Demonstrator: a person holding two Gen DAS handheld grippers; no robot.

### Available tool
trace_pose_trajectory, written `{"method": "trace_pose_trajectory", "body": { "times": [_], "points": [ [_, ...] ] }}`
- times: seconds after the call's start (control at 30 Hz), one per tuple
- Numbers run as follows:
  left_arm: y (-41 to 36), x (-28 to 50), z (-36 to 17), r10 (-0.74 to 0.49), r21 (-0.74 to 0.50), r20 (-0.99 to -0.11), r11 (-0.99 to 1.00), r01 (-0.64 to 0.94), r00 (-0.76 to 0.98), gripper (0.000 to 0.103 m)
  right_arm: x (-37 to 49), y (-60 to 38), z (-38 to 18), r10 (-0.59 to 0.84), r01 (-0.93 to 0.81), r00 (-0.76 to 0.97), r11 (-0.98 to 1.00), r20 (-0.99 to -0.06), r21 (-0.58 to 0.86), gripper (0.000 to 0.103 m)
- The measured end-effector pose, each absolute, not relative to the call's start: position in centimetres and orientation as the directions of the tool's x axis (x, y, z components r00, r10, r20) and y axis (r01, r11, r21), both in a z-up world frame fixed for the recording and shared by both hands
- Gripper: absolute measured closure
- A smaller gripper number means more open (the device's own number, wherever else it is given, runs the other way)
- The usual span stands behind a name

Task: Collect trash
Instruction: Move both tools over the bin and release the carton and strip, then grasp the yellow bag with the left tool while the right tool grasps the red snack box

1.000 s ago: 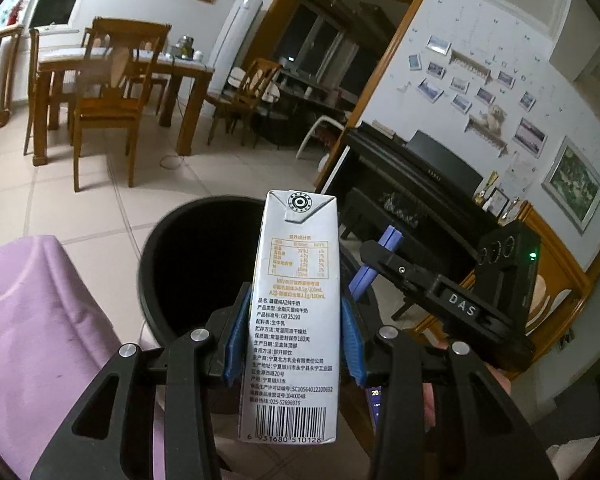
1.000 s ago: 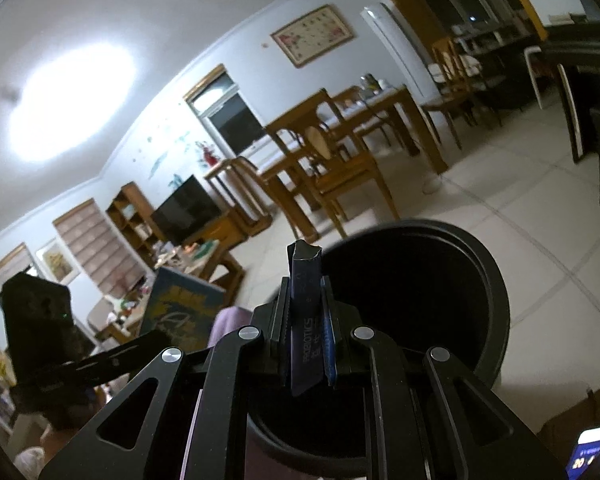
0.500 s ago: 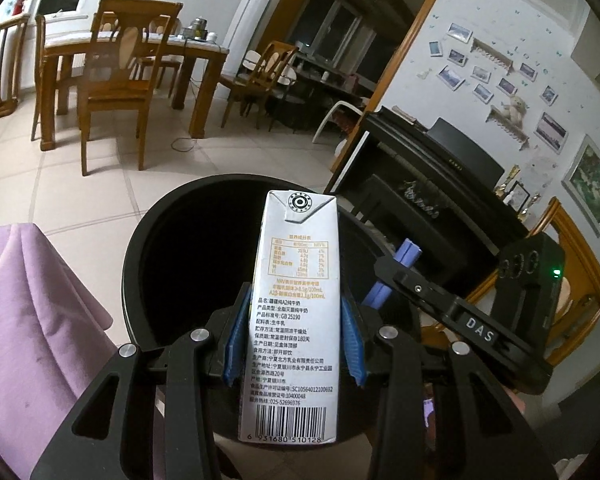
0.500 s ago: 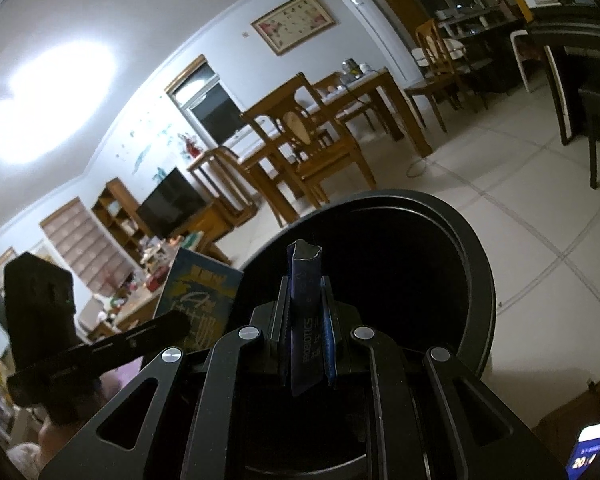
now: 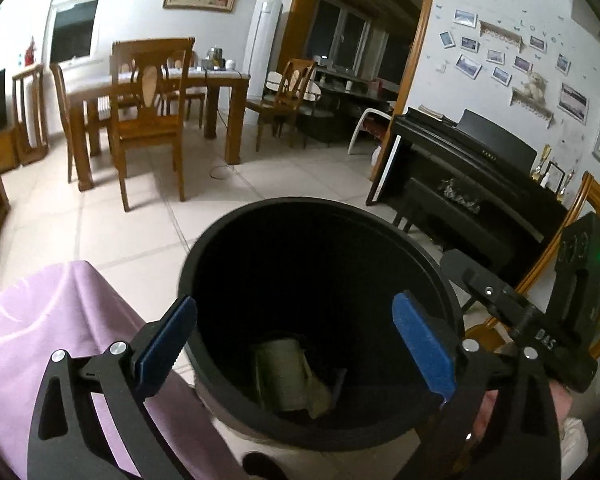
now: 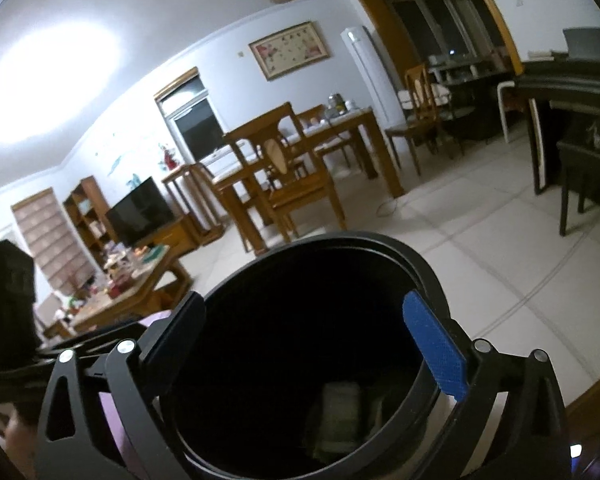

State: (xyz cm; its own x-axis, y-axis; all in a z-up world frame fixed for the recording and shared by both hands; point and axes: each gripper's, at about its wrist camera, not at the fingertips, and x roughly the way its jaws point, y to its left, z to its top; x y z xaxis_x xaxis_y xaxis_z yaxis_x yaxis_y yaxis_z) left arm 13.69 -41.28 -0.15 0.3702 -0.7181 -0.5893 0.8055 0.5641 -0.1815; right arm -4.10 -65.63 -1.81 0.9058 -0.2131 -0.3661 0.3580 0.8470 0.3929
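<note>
**Both tongs over the bin**

Left tongs [image 5: 294,344] are opening, nothing between the blue pads; the carton [image 5: 288,376] lies at the bottom of the black bin [image 5: 380,224], beside a purple cloth [image 5: 40,320]; right tongs [image 6: 304,344] are opening too, empty, above the same bin [image 6: 420,260].

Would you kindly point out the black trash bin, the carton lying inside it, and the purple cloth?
black trash bin [image 5: 428,240], left wrist view, on its far rim.
carton [image 5: 288,376], left wrist view, on its pale side at the bin's bottom.
purple cloth [image 5: 40,320], left wrist view, on its top fold.
</note>
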Motion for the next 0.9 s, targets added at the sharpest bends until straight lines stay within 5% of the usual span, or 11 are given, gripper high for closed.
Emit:
{"method": "trace_pose_trajectory", "body": {
  "times": [0.63, 0.9],
  "points": [
    [-19.5, 13.9, 5.1, -0.646, -0.247, -0.521, 0.740, 0.625, 0.559, 0.005, -0.4, -52.2, 1.8, -0.021, 0.166, 0.909, 0.934, -0.415, 0.317, 0.005],
    [-7.8, 14.3, 3.8, -0.411, -0.049, -0.607, 0.874, 0.484, 0.680, 0.006, 6.4, -39.6, 4.3, 0.225, -0.068, 0.845, 0.945, -0.485, 0.320, 0.005]
  ]
}}
